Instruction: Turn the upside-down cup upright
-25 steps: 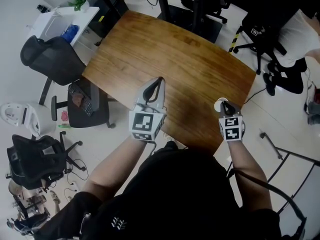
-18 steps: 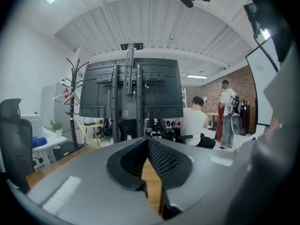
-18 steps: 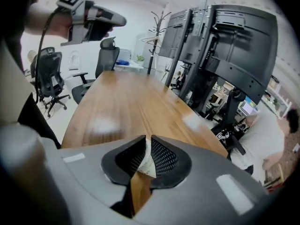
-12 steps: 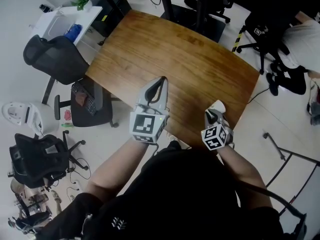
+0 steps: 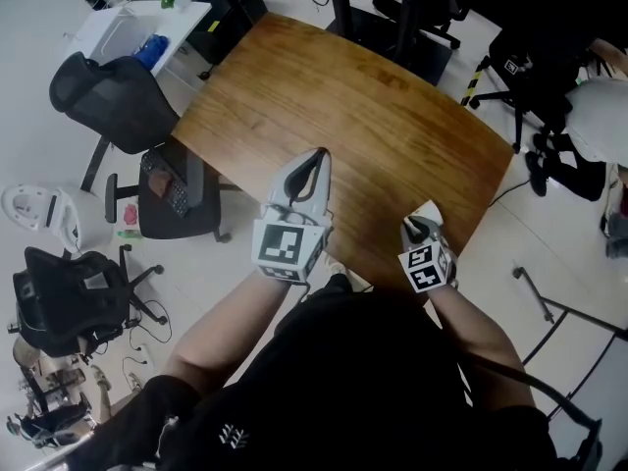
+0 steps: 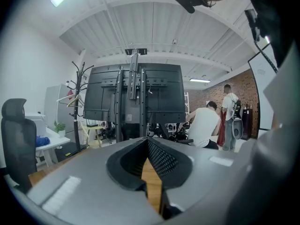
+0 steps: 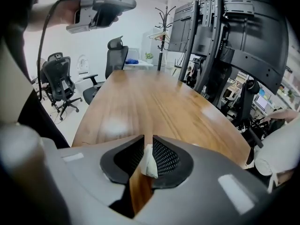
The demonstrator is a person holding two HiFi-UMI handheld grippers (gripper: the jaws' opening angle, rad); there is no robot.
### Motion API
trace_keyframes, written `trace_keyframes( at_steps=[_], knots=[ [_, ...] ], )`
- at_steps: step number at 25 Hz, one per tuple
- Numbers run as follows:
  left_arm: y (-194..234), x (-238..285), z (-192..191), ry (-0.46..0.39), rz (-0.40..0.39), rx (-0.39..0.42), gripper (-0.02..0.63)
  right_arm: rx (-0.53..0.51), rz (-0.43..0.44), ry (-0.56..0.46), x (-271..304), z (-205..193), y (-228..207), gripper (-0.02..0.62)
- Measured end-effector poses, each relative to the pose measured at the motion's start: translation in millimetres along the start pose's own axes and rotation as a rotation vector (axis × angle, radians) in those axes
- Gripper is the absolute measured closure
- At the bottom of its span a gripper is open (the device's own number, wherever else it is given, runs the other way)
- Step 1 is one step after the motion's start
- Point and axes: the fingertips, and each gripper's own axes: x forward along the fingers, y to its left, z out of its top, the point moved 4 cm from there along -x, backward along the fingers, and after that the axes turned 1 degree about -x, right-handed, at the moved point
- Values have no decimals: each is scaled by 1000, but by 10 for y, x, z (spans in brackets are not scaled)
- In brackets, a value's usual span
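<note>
A small white cup (image 5: pixel 428 214) sits at the near right edge of the wooden table (image 5: pixel 343 96); I cannot tell from above whether it stands upright. My right gripper (image 5: pixel 420 226) points steeply down at it. In the right gripper view a strip of the cup's white wall (image 7: pixel 150 162) is pinched between the jaws of the right gripper (image 7: pixel 148 142). Those jaws have just been opening, and the wall still lies between them against the right pad. My left gripper (image 5: pixel 314 157) hovers over the table's near middle, jaws nearly together with nothing between them (image 6: pixel 145 144).
The table's near edge runs just under the right gripper. Black office chairs (image 5: pixel 108 96) (image 5: pixel 172 199) stand on the floor to the left, beside a white desk (image 5: pixel 137 27). A seated person (image 5: pixel 599 116) is off the far right. Screen stands rise behind the table (image 7: pixel 225 27).
The right gripper has moved left and nearer to me with the cup, sunk toward the table edge and rolled. The left gripper has stayed where it was.
</note>
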Motion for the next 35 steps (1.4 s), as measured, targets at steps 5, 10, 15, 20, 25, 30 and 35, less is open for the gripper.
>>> trace_keyframes(
  at_steps=[5,10,15,20,25,30,35],
  knots=[
    [-15,-16,47,-11,-2,6,606,126,-26,-125,-218,99,-312,477],
    [-42,-5,55,-4,-17,12,606,324,40,-41,-147,-82,-724,385],
    [-99,-12,145,-21,-35,71,606,348,91,14,-58,-224,-645,388],
    [-76,-6,152,-23,-18,65,606,296,84,2,-69,-161,-586,408],
    [-154,15,146,-27,-39,78,606,145,54,-22,-161,9,-488,477],
    [-159,40,135,-27,-45,69,606,122,93,-32,-198,103,-388,520],
    [-187,43,104,-19,-55,64,606,106,61,-42,-239,126,-374,572]
  ],
)
